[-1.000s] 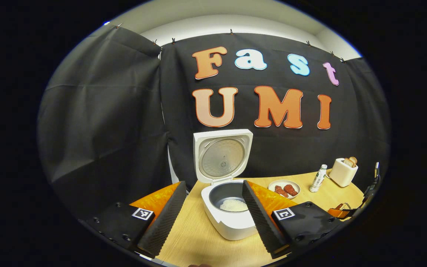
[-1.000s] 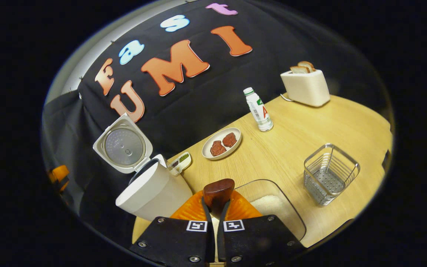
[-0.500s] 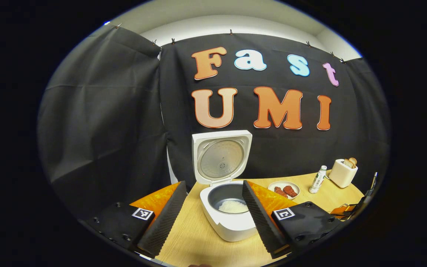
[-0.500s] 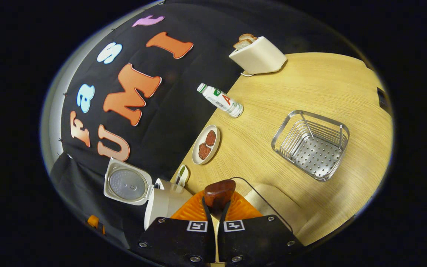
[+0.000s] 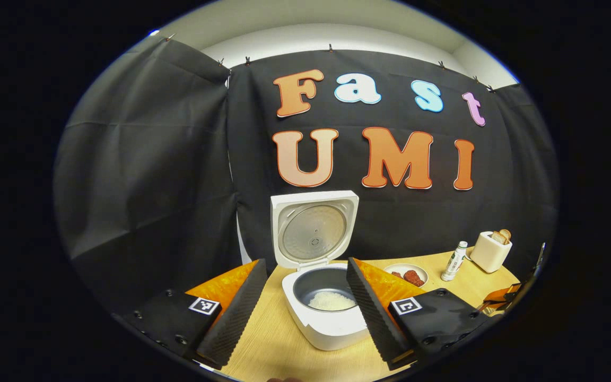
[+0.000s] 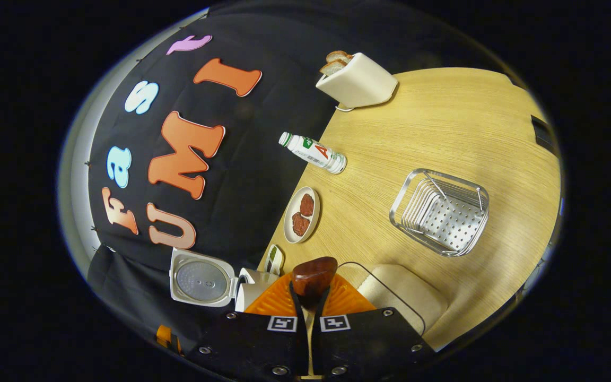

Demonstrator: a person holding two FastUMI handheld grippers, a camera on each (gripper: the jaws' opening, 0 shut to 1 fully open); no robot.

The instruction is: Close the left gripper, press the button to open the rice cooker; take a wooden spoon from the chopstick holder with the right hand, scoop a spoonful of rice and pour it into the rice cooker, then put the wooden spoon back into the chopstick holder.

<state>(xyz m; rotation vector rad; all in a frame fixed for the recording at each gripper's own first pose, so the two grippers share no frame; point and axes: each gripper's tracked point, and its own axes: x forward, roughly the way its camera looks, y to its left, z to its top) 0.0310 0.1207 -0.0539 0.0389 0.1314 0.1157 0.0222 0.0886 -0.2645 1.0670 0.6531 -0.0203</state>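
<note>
Right view has rolled further since a second ago, table now tilted steeply and the holder sits more central; left view has barely shifted, cooker a bit lower in frame

Spoon (image 6: 313,275) is clamped between the right gripper (image 6: 311,305) fingers, its dark rounded end sticking up past the tips; which end that is I can't tell. Holder (image 6: 439,211), a wire basket, stands on the table (image 6: 443,122) well apart from the spoon, up and right in the right view. Rice container (image 6: 401,297) lies just beside the gripper. Cooker (image 5: 326,313) has its lid (image 5: 313,228) up and rice (image 5: 332,301) in the pot, so the pour looks done; step in hand is probably the return to the holder

Left gripper (image 5: 305,302) is spread wide, holding nothing, cooker framed between its fingers

To do it well: level the wrist first, carry the spoon over the holder, line the shaft with the basket mouth and lower it inside the rim before letting go. Releasing high or tilted risks it bouncing off the wire or tipping the light basket

Farther out: plate (image 6: 301,215) with two brown pieces, bottle (image 6: 313,153), toaster (image 6: 356,80) with bread
</note>
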